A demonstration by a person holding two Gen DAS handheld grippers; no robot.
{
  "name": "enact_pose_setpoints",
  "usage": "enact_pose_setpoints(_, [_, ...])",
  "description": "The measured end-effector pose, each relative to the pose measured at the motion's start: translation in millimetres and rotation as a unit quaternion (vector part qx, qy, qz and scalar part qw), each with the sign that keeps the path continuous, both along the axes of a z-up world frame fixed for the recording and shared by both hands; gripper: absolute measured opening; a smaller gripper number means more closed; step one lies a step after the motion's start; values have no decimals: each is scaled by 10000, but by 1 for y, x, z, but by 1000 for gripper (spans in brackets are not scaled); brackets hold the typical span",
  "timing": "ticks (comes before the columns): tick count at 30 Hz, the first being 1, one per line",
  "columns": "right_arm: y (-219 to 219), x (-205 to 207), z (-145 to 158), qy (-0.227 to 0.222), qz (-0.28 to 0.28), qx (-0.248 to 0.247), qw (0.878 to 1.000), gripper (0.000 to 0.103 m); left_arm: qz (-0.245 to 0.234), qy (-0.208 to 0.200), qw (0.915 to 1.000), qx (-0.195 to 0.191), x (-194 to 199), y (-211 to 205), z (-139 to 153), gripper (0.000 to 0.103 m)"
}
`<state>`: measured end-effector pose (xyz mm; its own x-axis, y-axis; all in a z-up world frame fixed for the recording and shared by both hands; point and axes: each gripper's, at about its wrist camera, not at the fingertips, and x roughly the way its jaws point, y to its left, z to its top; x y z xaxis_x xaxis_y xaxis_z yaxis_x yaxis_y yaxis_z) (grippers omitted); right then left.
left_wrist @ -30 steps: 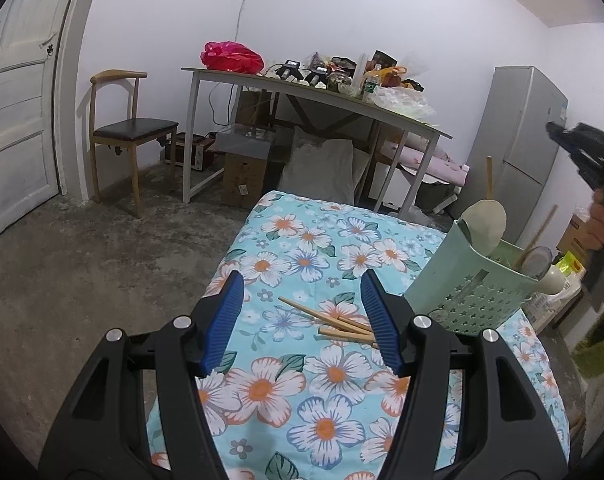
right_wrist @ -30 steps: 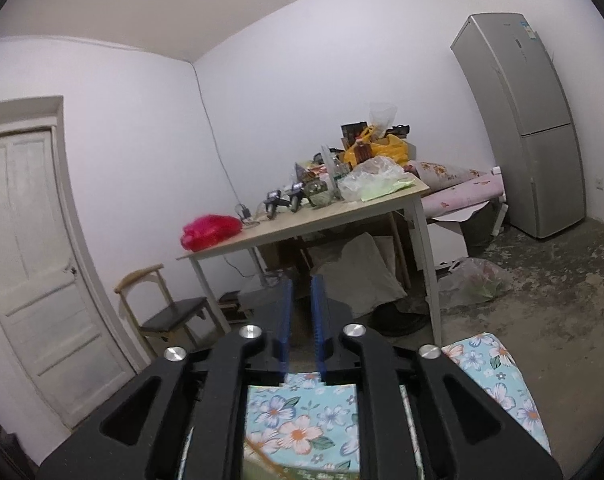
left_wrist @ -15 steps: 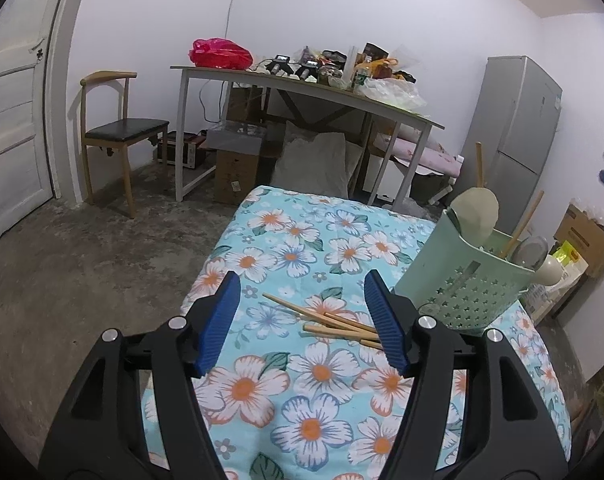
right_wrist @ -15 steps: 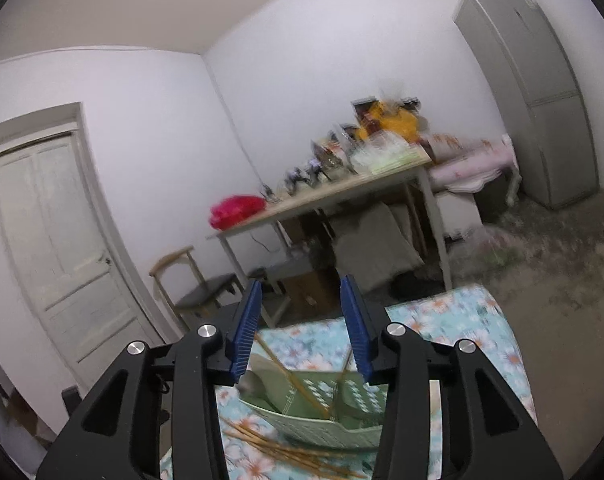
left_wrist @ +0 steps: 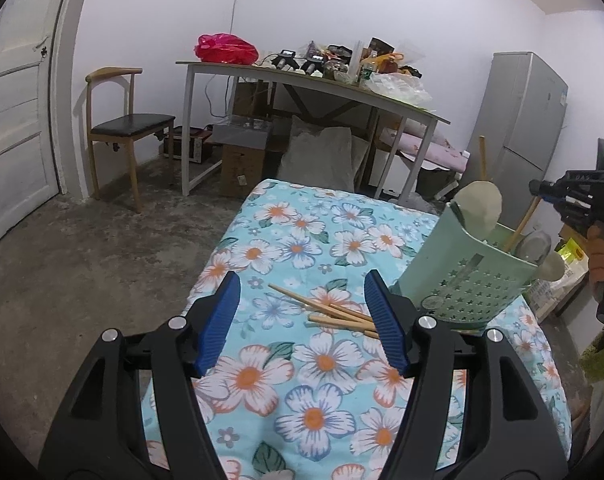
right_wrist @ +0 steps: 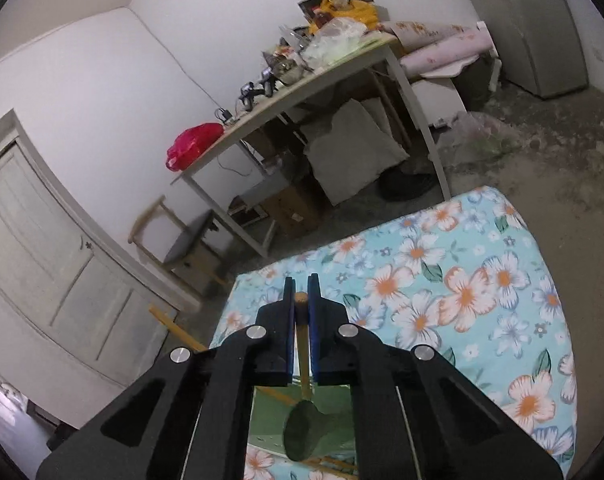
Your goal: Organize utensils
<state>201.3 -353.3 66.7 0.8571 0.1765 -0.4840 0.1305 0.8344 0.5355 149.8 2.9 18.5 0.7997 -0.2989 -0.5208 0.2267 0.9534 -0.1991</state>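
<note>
Several wooden chopsticks (left_wrist: 326, 312) lie loose on the floral cloth (left_wrist: 302, 240). My left gripper (left_wrist: 302, 280) hovers open just over them, with nothing between its blue pads. To the right stands a pale green perforated basket (left_wrist: 462, 280) holding a cream spatula (left_wrist: 482, 204) and a wooden-handled spoon (left_wrist: 524, 220). My right gripper (right_wrist: 300, 280) is above the basket (right_wrist: 269, 408), its jaws closing tight on the spoon's wooden handle (right_wrist: 300, 300). The dark spoon bowl (right_wrist: 302, 432) hangs below inside the basket. The right gripper (left_wrist: 542, 192) also shows at the left wrist view's right edge.
A person's hand (left_wrist: 602, 256) holds the right gripper. Behind the cloth-covered table are a cluttered desk (left_wrist: 302, 76), a wooden chair (left_wrist: 129, 128), a grey fridge (left_wrist: 522, 120) and a white door (left_wrist: 13, 120). Another wooden handle (right_wrist: 173, 328) sticks out left of the basket.
The right gripper tilted down over the basket, opened, then shut on the spoon's handle. The left gripper stayed open over the chopsticks.
</note>
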Motion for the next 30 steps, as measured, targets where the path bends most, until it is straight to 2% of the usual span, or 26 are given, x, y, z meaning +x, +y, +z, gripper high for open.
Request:
enact_pose_setpoints(3, [19,-7,16,-385,135,-494,9979,6,34,12,10000,3,1,2,0,61])
enact_pose_setpoints(5, [37,-14,24,-661,243,-1010,9924,6,28,12,10000,21,1,1,0,61])
enact_pose_setpoints(7, [48,-17,24,-683,329,-1374,9876,6,12,27,10000,11,2,2,0,61])
enact_pose_setpoints(9, [53,-13,17,-514,332,-1561,9858,7,-1,35,10000,3,2,2,0,61])
enact_pose_setpoints(14, [36,-14,12,-268,182,-1299,9910,10,-32,21,10000,10,0,2,0,61])
enact_pose_setpoints(17, [27,-27,20,-435,16,-1185,9920,44,-26,24,10000,4,0,3,0,61])
enact_pose_setpoints(21, [23,-52,39,-832,-184,-1234,9887,56,-22,27,10000,10,1,3,0,61])
enact_pose_setpoints(26, [21,-107,59,-1431,-510,-1237,9806,58,-46,47,10000,48,2,2,-2,61])
enact_pose_setpoints(30, [30,-155,55,-1766,-444,-1139,9767,59,-161,91,9997,142,9,-3,-6,61])
